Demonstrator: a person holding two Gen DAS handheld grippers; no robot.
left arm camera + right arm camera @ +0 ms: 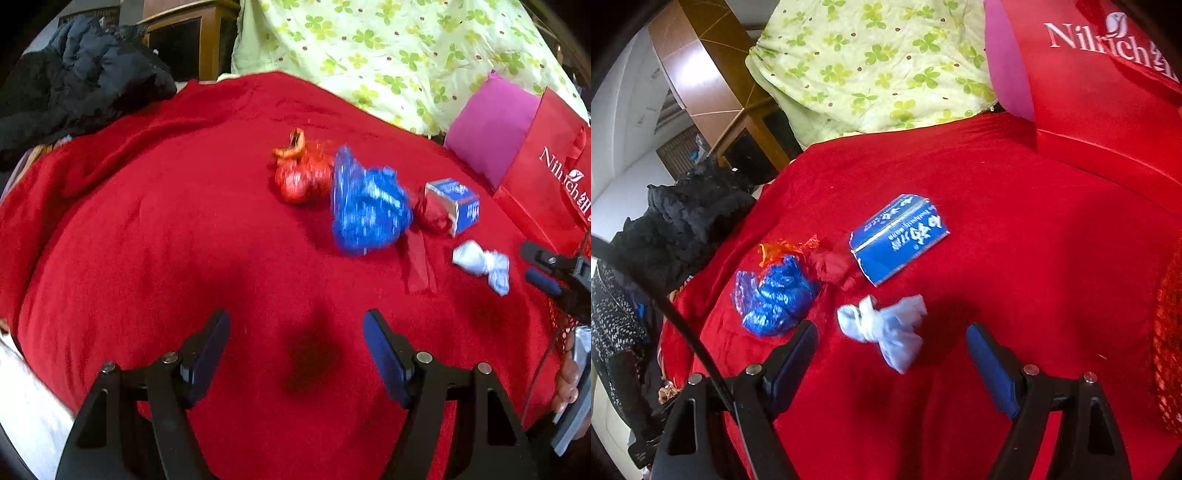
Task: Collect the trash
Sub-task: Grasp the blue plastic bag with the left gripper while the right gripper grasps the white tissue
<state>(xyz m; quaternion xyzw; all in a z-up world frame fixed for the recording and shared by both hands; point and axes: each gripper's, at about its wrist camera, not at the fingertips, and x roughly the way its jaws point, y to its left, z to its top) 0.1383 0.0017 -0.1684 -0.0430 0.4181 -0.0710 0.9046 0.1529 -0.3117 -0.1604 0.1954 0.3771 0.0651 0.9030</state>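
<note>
I am lining up my spread, empty right gripper (892, 354) on the pale blue tissue wad (886, 328) at its twelve o'clock on the red blanket (1015, 240), my left gripper (295, 345) also spread and empty; next I should sink and pinch.

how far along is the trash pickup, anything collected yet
Nothing looks collected. The left gripper and right gripper are both open and empty. The blue wrapper, orange wrapper, blue box and knotted white tissue all remain on the red blanket; the tissue lies nearest the right gripper.
</note>
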